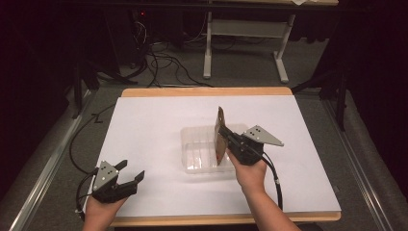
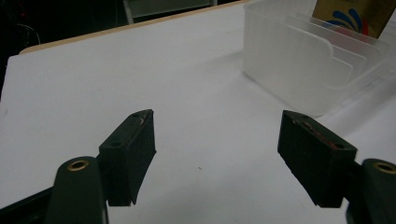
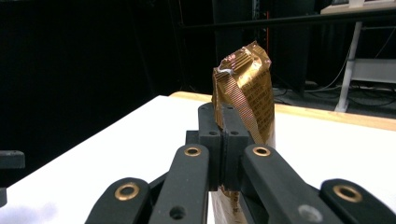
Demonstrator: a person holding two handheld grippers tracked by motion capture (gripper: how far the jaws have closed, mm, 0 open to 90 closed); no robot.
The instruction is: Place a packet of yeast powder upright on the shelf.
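The gold foil packet point(image 1: 221, 136) stands upright over the clear ribbed plastic tray point(image 1: 193, 144) mid-counter, its lower end hidden behind the tray's dividers. At the near left edge the left tool point(image 1: 132, 171) gapes wide, empty. The right tool point(image 1: 224, 137) pinches the crinkled packet.

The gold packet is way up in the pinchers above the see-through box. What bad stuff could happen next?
1. The right gripper pinches the gold packet by a thin crinkled edge, so it might slip out or tear.
2. The clear box has narrow divider slots and looks light, so the packet might catch on a divider or push the box along the white table.
3. The left gripper is open and off to the side, so nothing steadies the box.
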